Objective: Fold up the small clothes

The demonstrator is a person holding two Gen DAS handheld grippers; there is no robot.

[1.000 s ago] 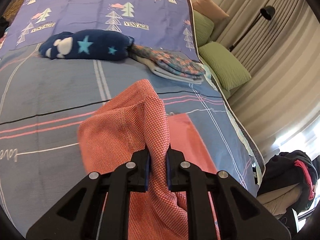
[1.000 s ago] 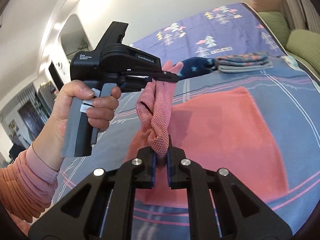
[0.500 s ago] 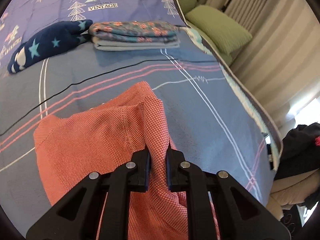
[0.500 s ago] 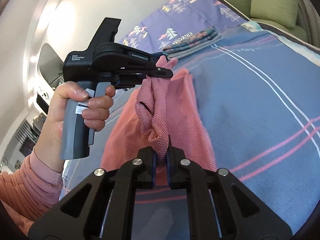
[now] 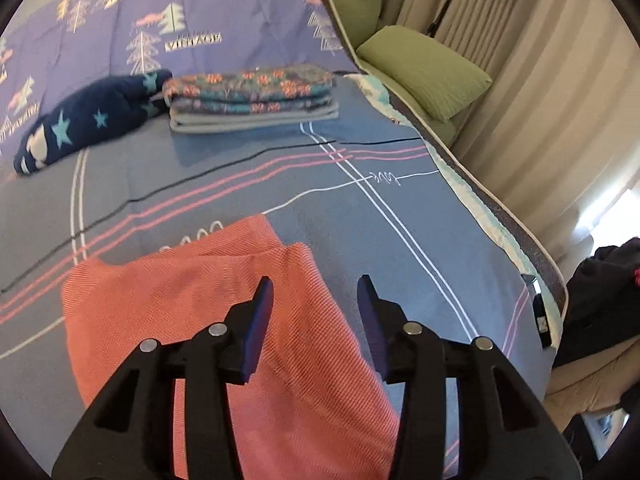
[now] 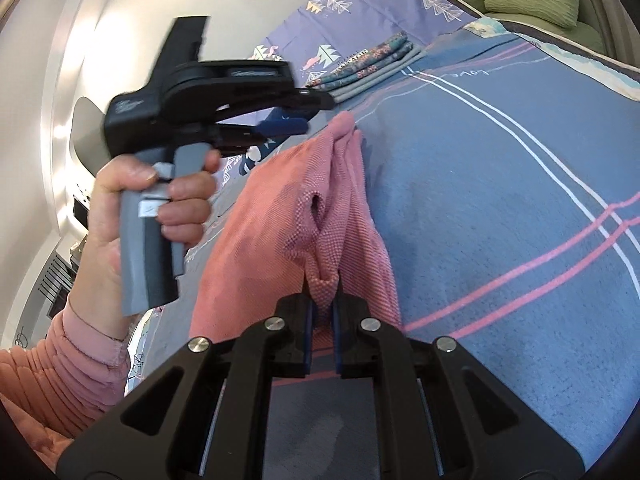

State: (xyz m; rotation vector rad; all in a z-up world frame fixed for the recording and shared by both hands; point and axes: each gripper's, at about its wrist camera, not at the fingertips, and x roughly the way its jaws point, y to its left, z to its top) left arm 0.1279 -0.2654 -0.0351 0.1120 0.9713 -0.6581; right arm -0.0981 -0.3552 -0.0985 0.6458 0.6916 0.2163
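A coral woven cloth lies folded over on the blue-grey bedsheet, its far corners flat. My left gripper hovers just above the cloth's right edge. Its jaws are opening and nothing is pinched between them. In the right wrist view a hand holds that left gripper above the far tip of the cloth. My right gripper is shut on a bunched near corner of the cloth, which rises in a ridge from the bed.
A folded floral stack and a navy star-patterned garment lie at the far side of the bed. Green pillows line the right edge by the curtains. A dark pile of clothes sits beyond the bed's right side.
The left gripper carried its corner across the bed, then opened and let the cloth drop flat. The right gripper came along, lower, still pinching its corner.
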